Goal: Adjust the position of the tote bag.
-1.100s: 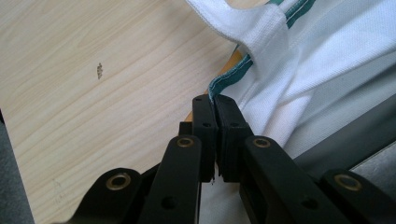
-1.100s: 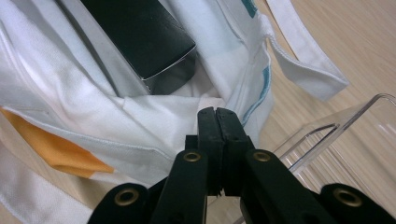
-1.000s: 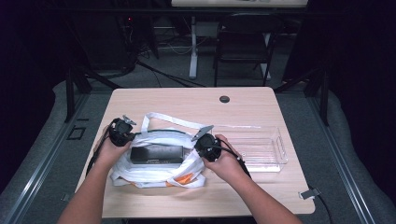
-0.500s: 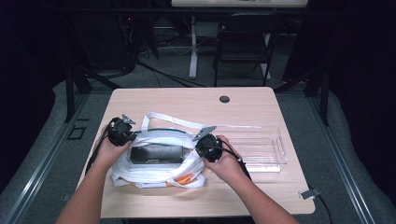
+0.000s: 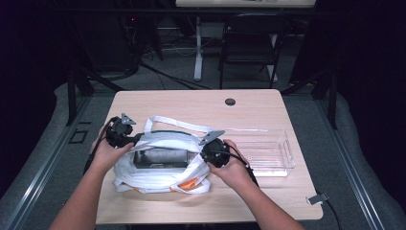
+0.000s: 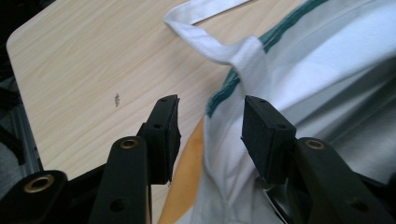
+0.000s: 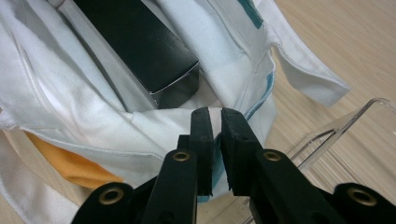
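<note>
The white bag lay at the lower left of the worktop in the high view, its mouth spread around a black box inside it, with an orange patch at its near edge. A clear tray sat just right of it.

The left hand-held gripper was at the bag's left rim. In the left gripper view its jaws had just been opening; the green-trimmed rim ran between them, but the pads stood apart from the cloth, so it was open, not gripping.

The right hand-held gripper was at the bag's right rim. In the right gripper view its jaws had just begun to ease open, yet a fold of white cloth was pinched in the narrow gap, so it gripped the bag.

The step in hand looked like letting the bag go with the box seated. To do it well, I judged, each side should open fully before lifting, so no hem snags a pad and drags the bag. The 2 hands should then draw straight up and outward, away from the box and clear of the tray's wall.
</note>
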### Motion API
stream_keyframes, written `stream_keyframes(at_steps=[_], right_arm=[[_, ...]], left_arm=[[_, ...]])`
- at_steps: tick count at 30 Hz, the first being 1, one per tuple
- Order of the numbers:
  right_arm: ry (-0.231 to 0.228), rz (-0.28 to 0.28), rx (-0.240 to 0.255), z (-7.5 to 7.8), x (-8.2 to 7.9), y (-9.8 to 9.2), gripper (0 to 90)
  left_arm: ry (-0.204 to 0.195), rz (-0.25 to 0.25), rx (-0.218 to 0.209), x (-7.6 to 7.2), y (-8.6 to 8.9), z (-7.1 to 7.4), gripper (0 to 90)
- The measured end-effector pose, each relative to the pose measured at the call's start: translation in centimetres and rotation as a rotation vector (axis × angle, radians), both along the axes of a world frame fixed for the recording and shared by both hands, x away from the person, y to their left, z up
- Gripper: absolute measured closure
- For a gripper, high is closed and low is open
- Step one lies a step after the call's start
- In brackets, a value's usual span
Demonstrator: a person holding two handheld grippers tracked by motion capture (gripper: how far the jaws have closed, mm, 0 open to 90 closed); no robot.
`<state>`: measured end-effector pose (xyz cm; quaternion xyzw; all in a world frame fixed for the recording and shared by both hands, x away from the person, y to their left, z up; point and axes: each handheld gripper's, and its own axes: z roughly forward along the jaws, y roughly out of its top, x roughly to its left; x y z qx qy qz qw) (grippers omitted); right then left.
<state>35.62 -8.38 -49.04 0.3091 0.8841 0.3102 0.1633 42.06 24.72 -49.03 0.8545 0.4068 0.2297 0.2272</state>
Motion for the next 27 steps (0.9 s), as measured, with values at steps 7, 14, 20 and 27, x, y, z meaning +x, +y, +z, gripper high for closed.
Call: stream_keyframes(at_steps=[7,14,20,27], right_arm=[[-0.009,-0.005,0.021,0.2,-0.2,-0.1,79.5],[-0.022,-0.007,0.067,0.7,-0.8,-0.3,77.2],[-0.040,-0.012,0.126,1.6,-1.6,-1.0,74.7],[-0.059,-0.002,0.143,2.4,-2.8,-1.4,73.4]], left_arm=[[0.005,-0.059,0.027,-0.8,-0.6,1.2,60.0],[0.014,-0.132,0.089,-1.7,-1.4,2.6,58.9],[0.009,-0.179,0.118,-2.2,-1.7,3.5,56.4],[0.009,-0.251,0.086,-2.8,-2.1,3.9,53.4]])
